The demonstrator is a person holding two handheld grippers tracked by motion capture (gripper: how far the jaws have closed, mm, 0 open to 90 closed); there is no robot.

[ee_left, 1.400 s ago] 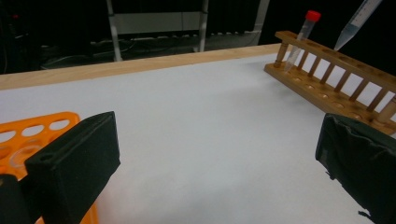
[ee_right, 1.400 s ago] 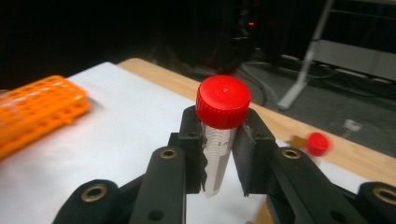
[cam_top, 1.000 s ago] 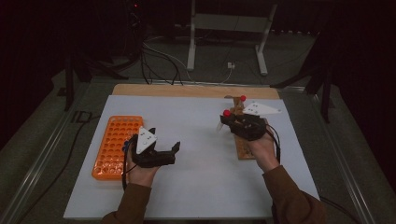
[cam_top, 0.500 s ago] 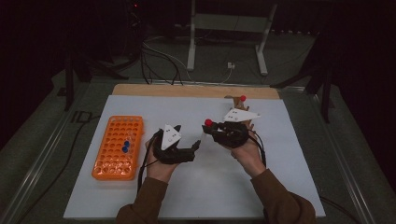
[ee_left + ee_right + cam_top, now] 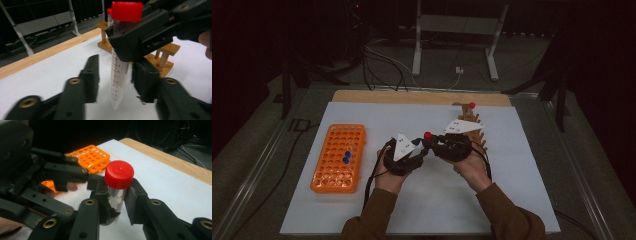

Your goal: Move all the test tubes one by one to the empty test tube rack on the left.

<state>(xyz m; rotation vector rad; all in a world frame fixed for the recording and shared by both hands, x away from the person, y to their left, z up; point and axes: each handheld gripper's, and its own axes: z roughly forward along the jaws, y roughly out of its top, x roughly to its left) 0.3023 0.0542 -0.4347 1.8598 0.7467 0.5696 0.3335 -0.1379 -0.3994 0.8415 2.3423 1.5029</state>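
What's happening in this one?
A person is passing a red-capped tube between two handheld grippers. The right gripper is shut on it just under the cap. The left gripper has just been closing around the tube's lower part; pads not yet touching. An orange rack sits to the left, a wooden stand behind.

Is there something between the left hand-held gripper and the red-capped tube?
Nothing visible. The tube, held by the right hand-held gripper, hangs between the jaws of the left hand-held gripper, which have just been closing.
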